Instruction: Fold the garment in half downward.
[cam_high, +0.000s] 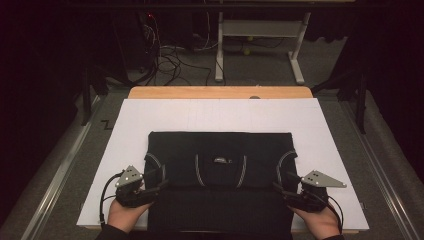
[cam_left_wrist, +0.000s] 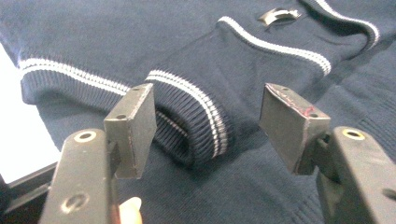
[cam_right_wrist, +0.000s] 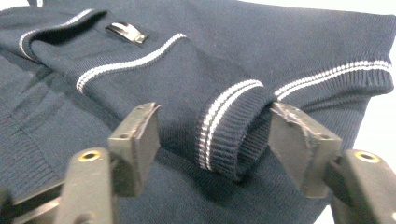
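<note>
A dark navy knit sweater (cam_high: 220, 165) with white stripes lies folded on a white board (cam_high: 310, 125). A small shiny tag (cam_high: 220, 160) sits at its middle. My left gripper (cam_high: 162, 177) is at the sweater's lower left corner. In the left gripper view its jaws (cam_left_wrist: 208, 121) stand open around a folded ribbed cuff (cam_left_wrist: 196, 126), and the pads do not press on it. My right gripper (cam_high: 280, 182) is at the lower right corner. It is open (cam_right_wrist: 217, 135) too, with the other striped cuff (cam_right_wrist: 233, 130) lying between its pads. A hand holds each gripper.
The white board rests on a wooden table (cam_high: 220, 92) whose far edge shows beyond it. Behind the table stand a desk frame (cam_high: 295, 55) and loose cables (cam_high: 170, 62) on the floor. Metal rails (cam_high: 380, 165) run along both sides.
</note>
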